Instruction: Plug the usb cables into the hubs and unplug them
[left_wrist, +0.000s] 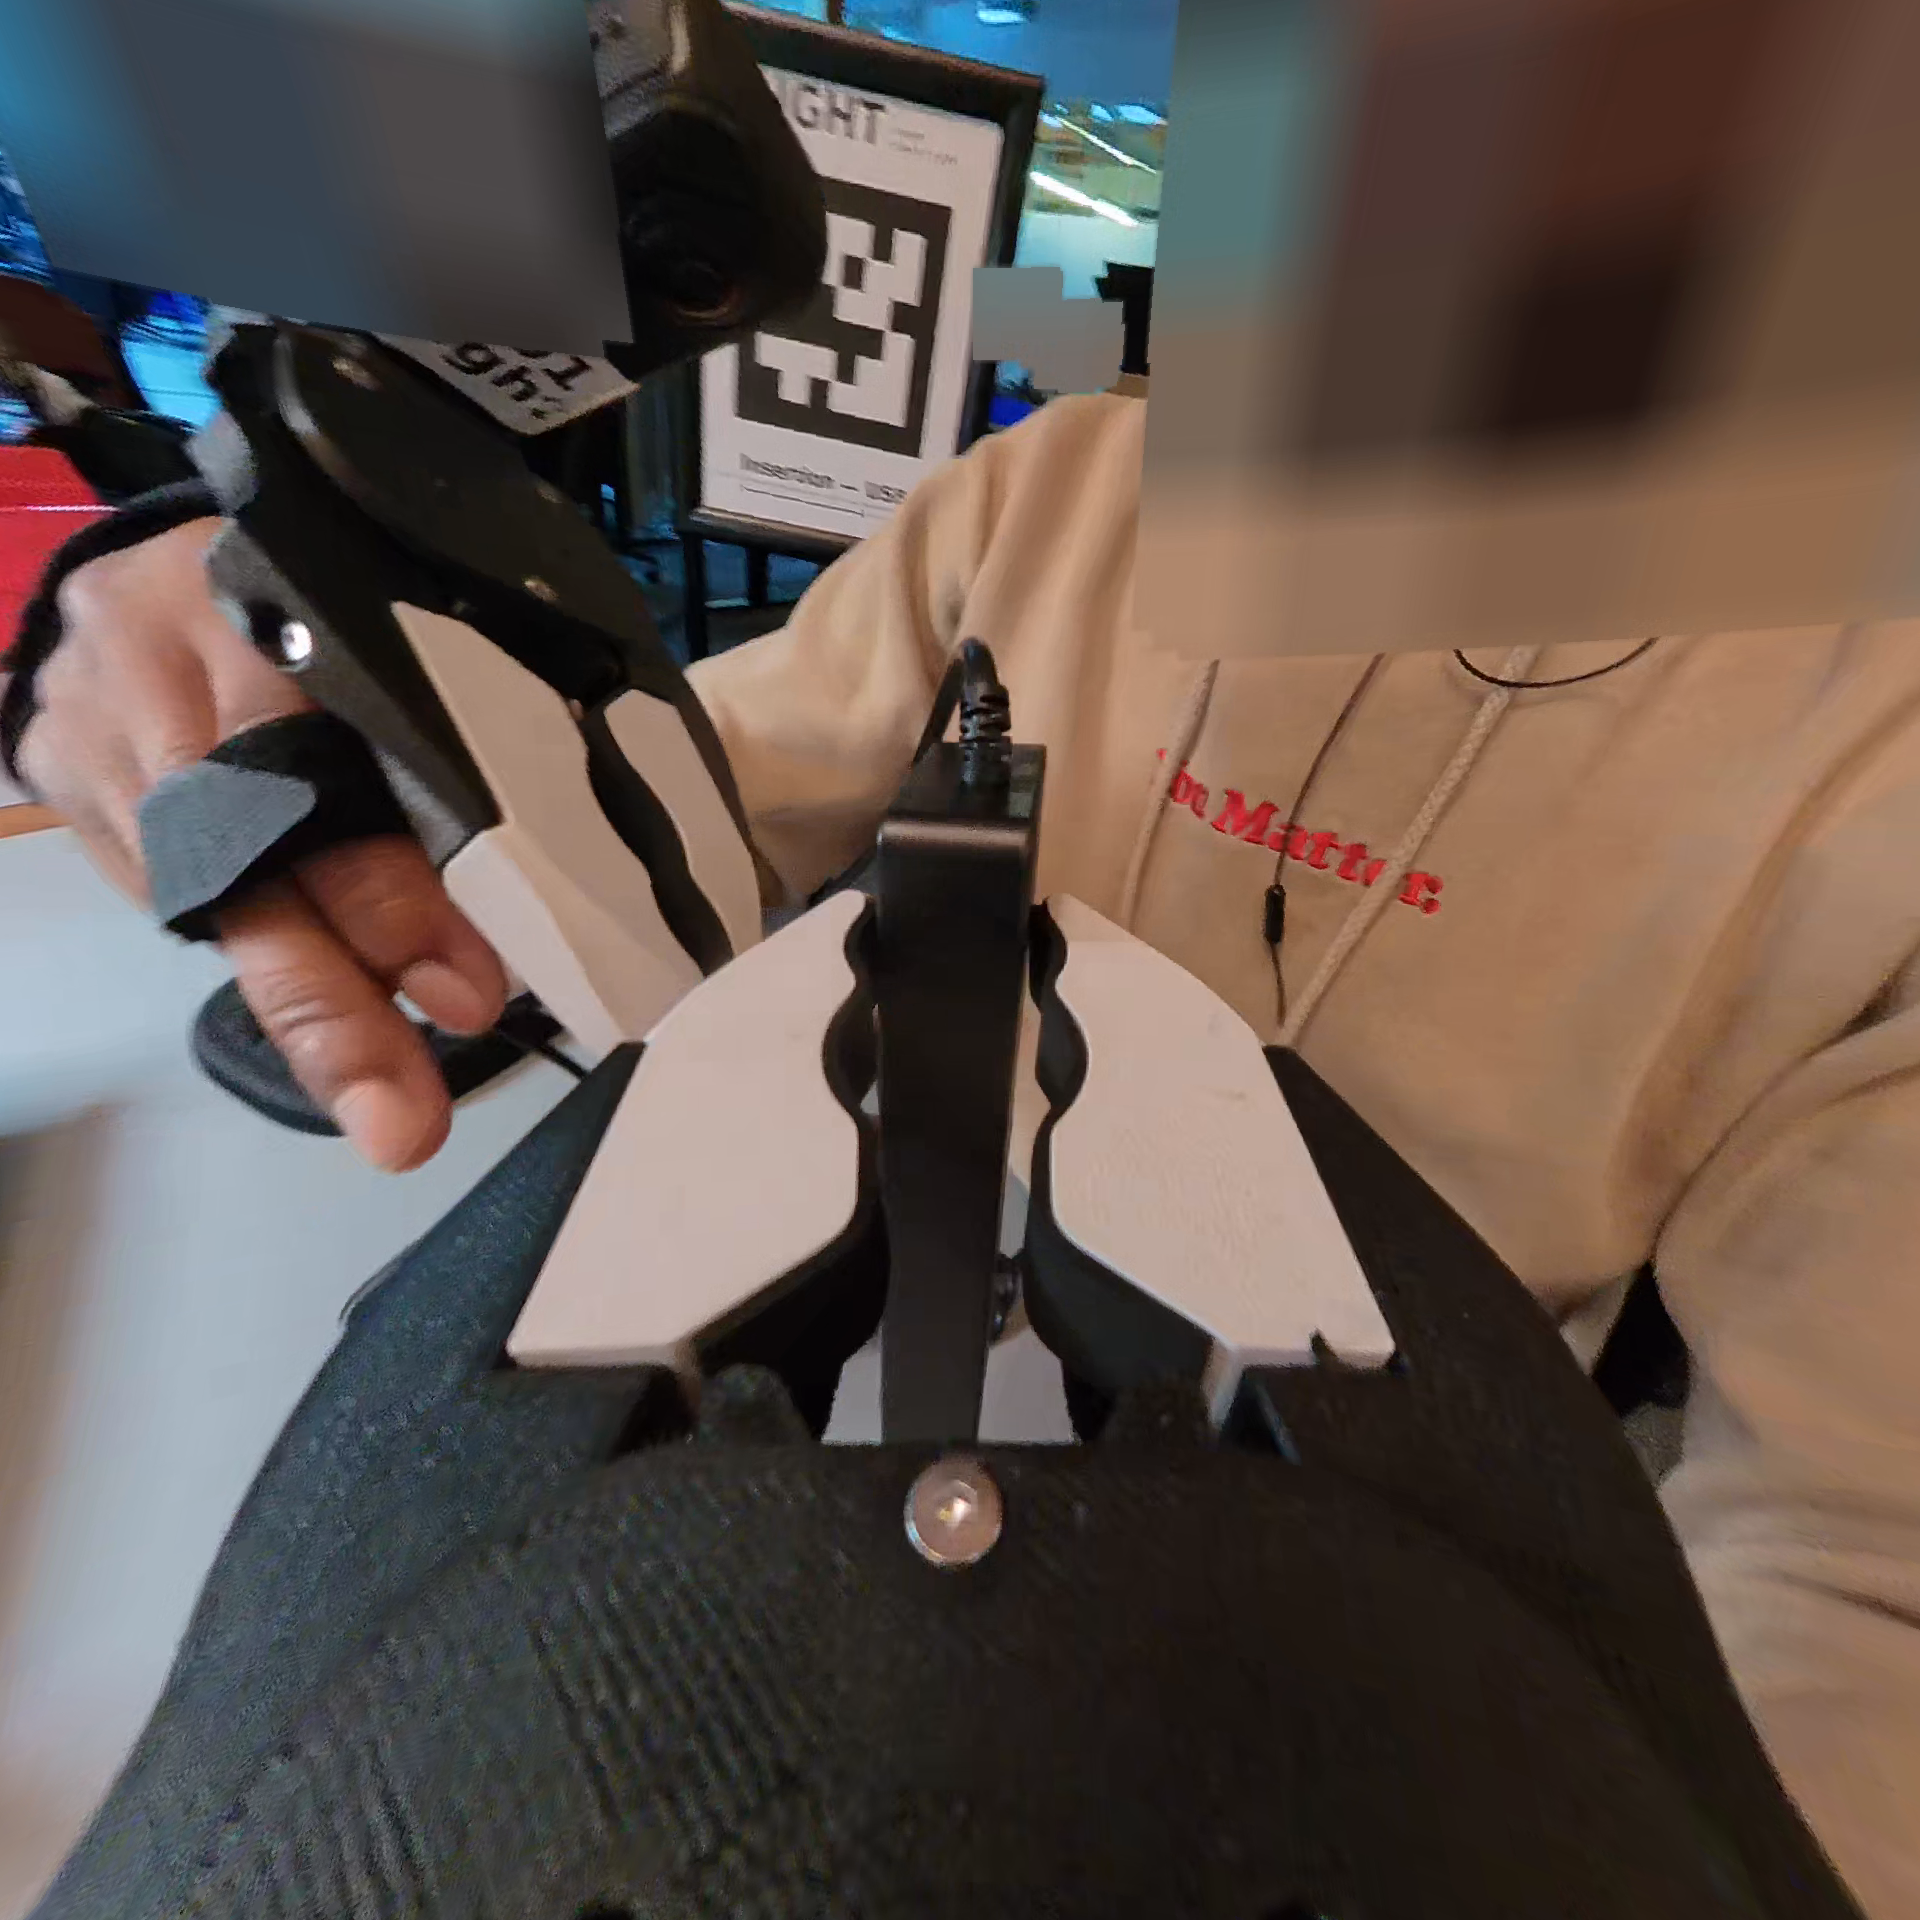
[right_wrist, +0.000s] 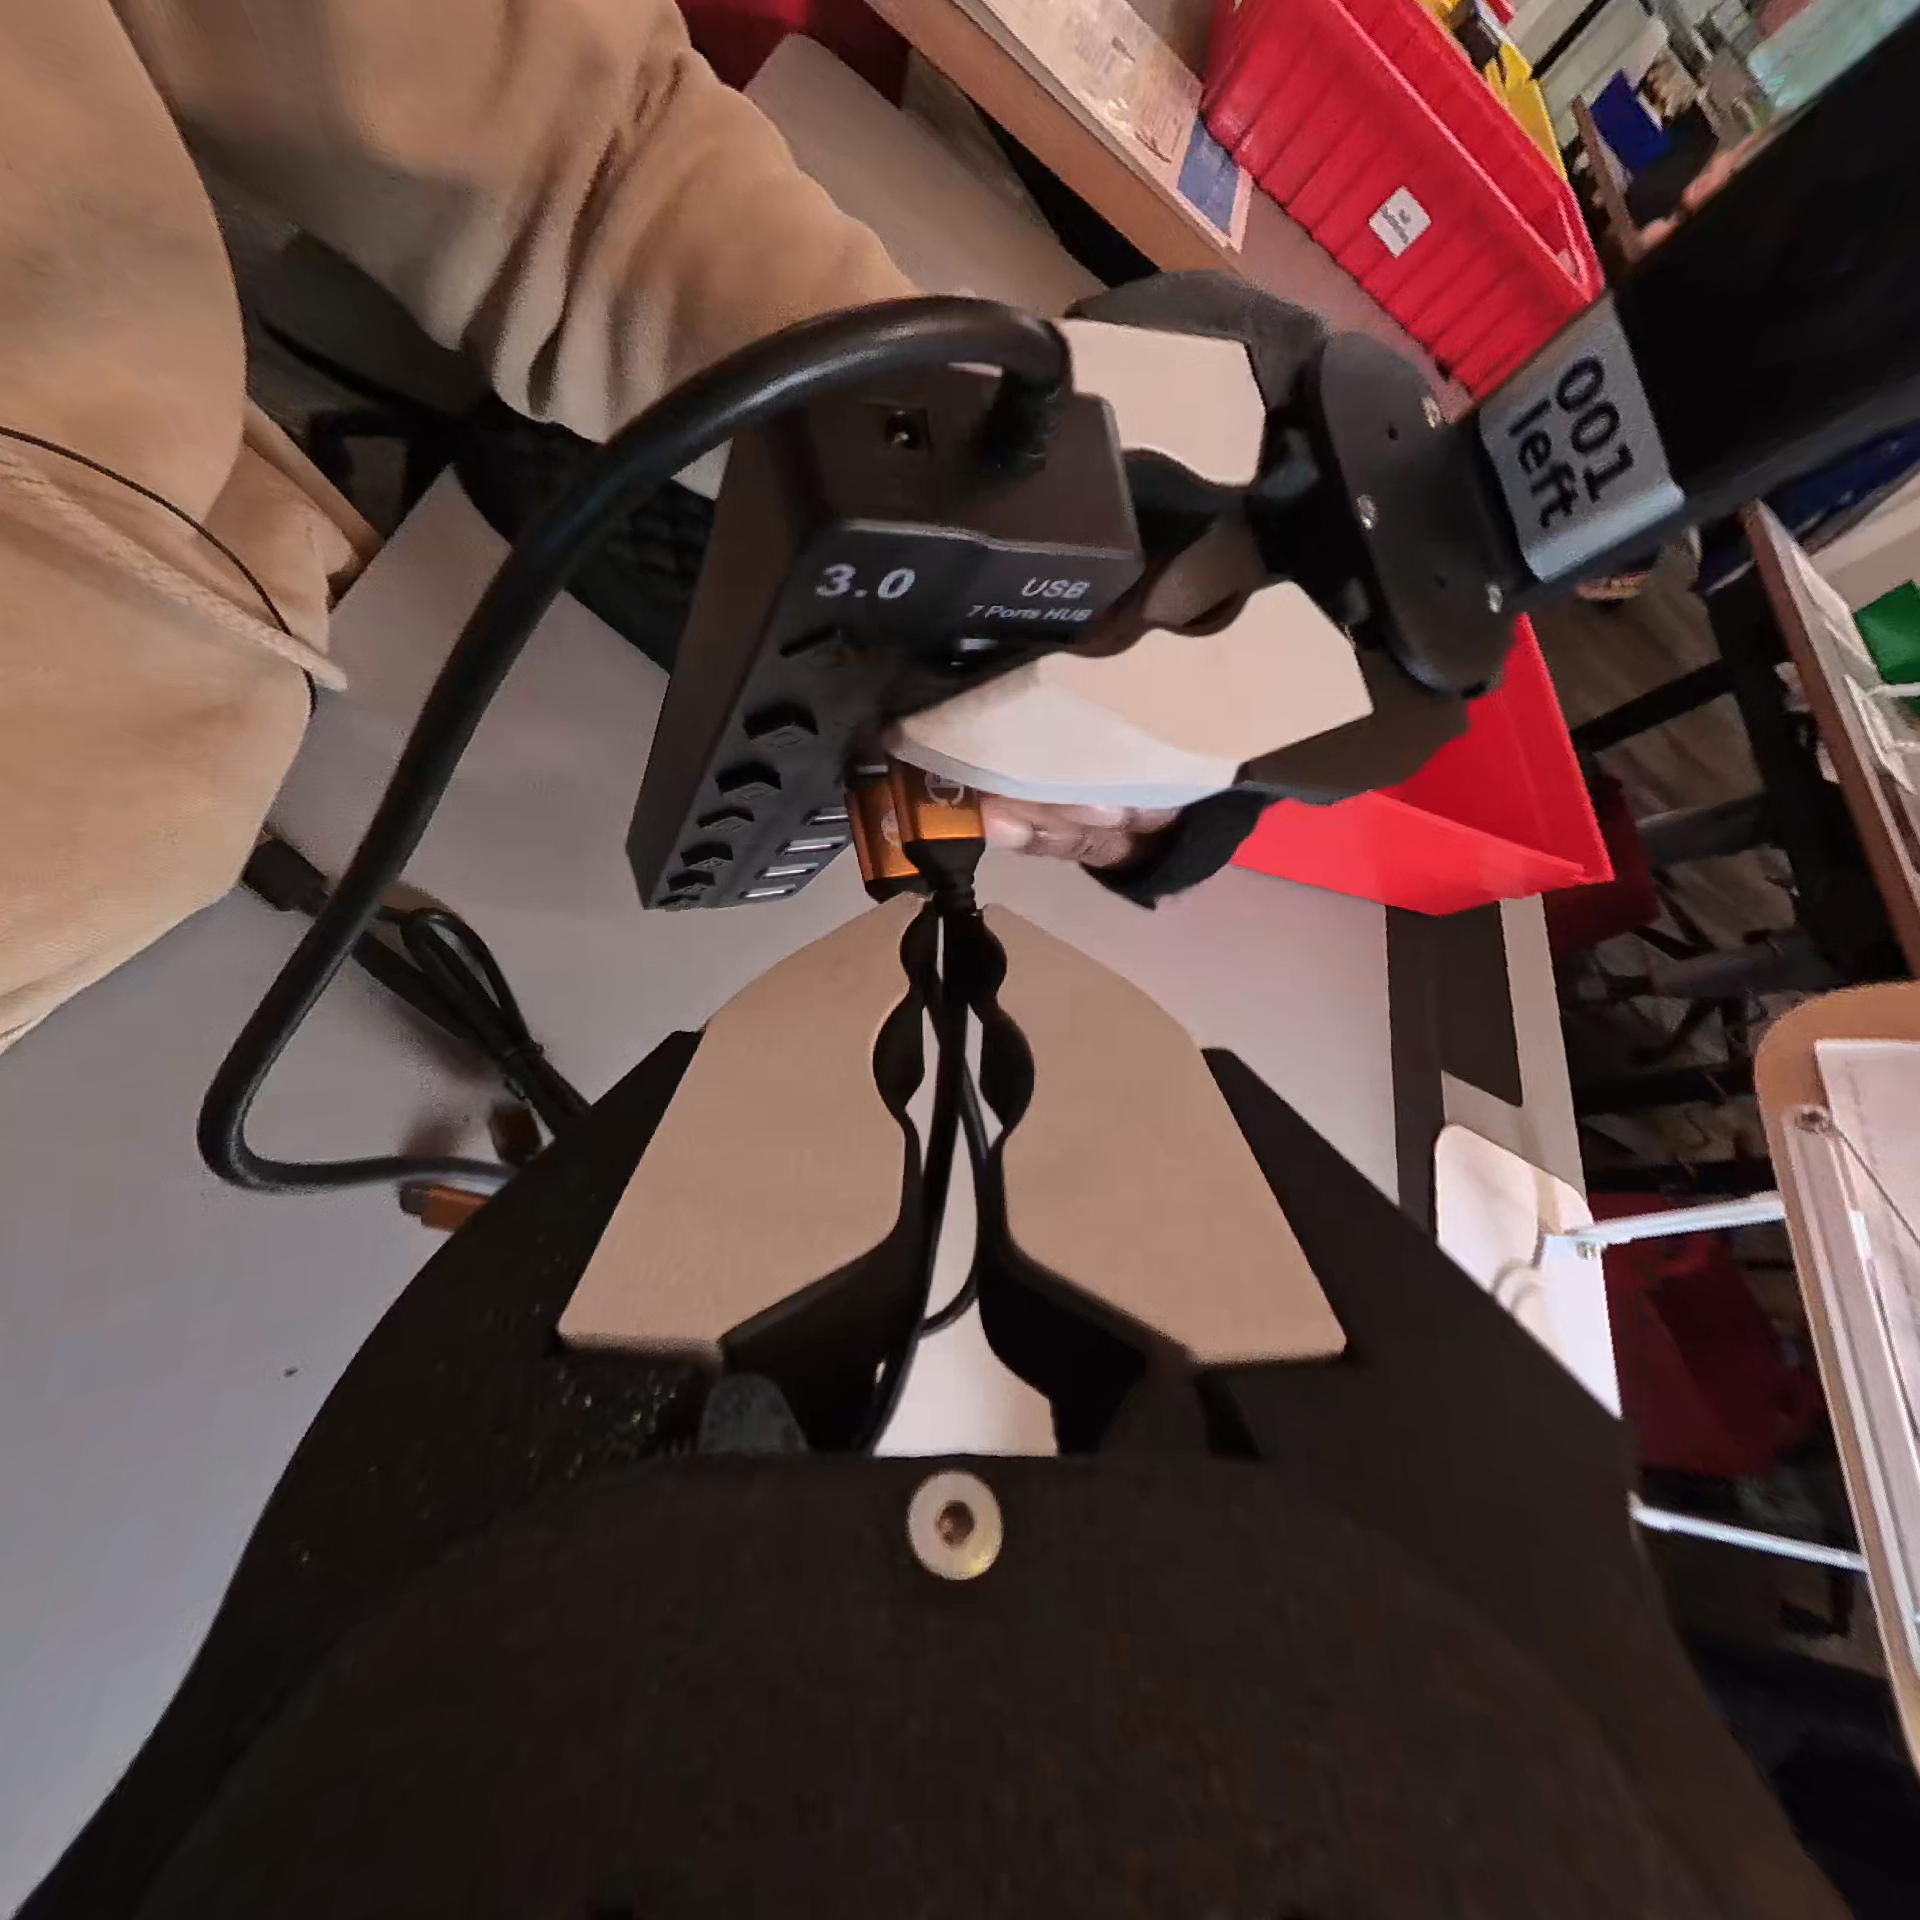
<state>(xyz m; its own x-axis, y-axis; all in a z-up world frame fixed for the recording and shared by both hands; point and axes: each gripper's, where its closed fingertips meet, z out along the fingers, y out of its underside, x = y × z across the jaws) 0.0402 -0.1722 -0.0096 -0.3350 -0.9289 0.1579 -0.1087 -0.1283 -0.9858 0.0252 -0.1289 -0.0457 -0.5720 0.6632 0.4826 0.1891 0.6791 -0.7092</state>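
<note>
My left gripper (left_wrist: 951, 914) is shut on a black multi-port USB hub (left_wrist: 951, 987), seen edge-on and held up off the table. In the right wrist view the hub (right_wrist: 883, 623) shows its row of ports, gripped by the left gripper (right_wrist: 977, 551). Two orange USB plugs (right_wrist: 914, 821) sit at the hub's lower ports. My right gripper (right_wrist: 951, 914) is shut on their thin black cables (right_wrist: 940, 1091) just behind the plugs. It also shows in the left wrist view (left_wrist: 707, 925), held by a hand.
The hub's thick black cable (right_wrist: 416, 727) loops down to the white table (right_wrist: 156, 1351). A loose orange plug (right_wrist: 447, 1200) lies there. Red bins (right_wrist: 1403, 156) stand behind, a clear stand (right_wrist: 1849, 1195) to the right. A person in a beige hoodie (left_wrist: 1403, 1039) sits close.
</note>
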